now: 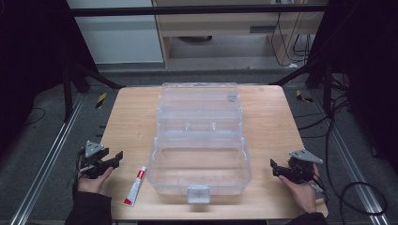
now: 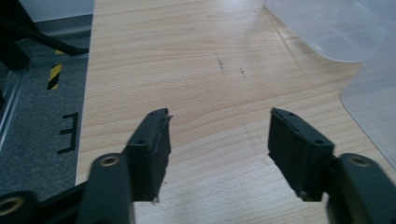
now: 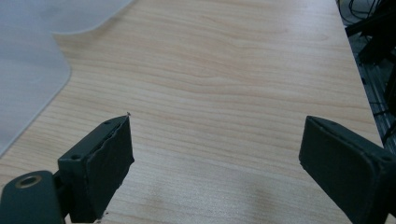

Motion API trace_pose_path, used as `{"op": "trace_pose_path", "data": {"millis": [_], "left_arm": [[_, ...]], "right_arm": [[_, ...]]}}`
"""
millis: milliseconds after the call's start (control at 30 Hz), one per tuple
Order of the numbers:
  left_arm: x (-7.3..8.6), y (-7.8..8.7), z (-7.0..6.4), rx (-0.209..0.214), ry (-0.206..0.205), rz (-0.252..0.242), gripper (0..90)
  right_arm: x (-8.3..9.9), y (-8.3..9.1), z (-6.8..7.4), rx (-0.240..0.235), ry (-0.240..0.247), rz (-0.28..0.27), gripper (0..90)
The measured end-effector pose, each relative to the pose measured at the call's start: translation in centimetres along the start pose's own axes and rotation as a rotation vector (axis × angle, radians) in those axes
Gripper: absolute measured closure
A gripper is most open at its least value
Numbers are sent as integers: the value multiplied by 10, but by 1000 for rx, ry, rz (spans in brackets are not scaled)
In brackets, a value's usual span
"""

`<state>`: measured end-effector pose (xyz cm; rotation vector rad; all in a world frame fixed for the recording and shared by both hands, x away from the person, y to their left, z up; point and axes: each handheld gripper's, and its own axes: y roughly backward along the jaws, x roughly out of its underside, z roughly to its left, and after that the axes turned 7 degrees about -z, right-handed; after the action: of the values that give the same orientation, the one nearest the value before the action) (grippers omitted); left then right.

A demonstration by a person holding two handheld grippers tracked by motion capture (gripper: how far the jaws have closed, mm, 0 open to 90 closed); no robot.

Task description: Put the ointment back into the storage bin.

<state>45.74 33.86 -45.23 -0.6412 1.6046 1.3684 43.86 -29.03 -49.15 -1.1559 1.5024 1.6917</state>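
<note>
Two grippers rest near the front corners of the wooden table (image 1: 131, 117) in the high view, and neither holds anything. The left gripper (image 1: 117, 159) sits by the front-left corner, the right gripper (image 1: 274, 166) by the front-right, each in a hand at the table's near edge. Between them stands a clear plastic storage box (image 1: 199, 164) with its hinged lid (image 1: 199, 101) thrown open toward the far edge; the box looks empty. A small red-and-white tube (image 1: 135, 186) lies flat near the front edge, just beside the box's left wall and not far from the left gripper. Judging from this, the likely job (putting the tube into the box) has not begun: the lid is already open, the tube is untouched, and picking, placing and perhaps closing are all left.

In the left gripper view, the left gripper (image 2: 219, 140) has its jaws spread over bare wood, with the box's clear plastic at the upper right.

In the right gripper view, the right gripper (image 3: 215, 149) is spread wider, nothing between its jaws, the clear plastic at the upper left.
</note>
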Motion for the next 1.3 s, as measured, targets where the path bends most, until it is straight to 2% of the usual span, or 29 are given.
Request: {"op": "trace_pose_path", "data": {"millis": [100,200,267,367,400,433,467,600,700,867,1100,1133,1300], "left_arm": [[-5,5,-1,22,-25,-6,398],[-10,10,-2,91,-33,0,398],[-15,15,-3,127,-49,12,391],[-24,22,-6,187,-67,19,363],[-27,25,-8,205,-80,25,352],[-27,25,-8,205,-80,25,352],[-33,29,-11,221,-105,47,345],[-41,33,-15,242,-145,104,317],[-45,34,-18,264,-155,147,300],[-50,34,-24,258,-196,216,297],[-49,35,-28,255,-187,278,307],[-48,34,-30,256,-186,304,317],[-47,30,-35,256,-185,355,337]], "right_arm": [[0,1,1,6,11,-16,101],[1,0,2,8,27,-3,102],[1,1,4,10,42,-14,101],[1,1,4,-2,34,-27,102],[0,0,4,-5,28,-27,102],[0,0,4,-3,33,-27,102],[1,0,4,-1,38,-24,102],[1,0,5,-4,47,-23,102],[1,0,5,-3,48,-21,102],[2,-1,6,-5,55,-12,102],[3,-3,7,-7,67,7,102],[3,-4,8,-11,69,13,102],[3,-4,8,-12,74,16,102]]}}
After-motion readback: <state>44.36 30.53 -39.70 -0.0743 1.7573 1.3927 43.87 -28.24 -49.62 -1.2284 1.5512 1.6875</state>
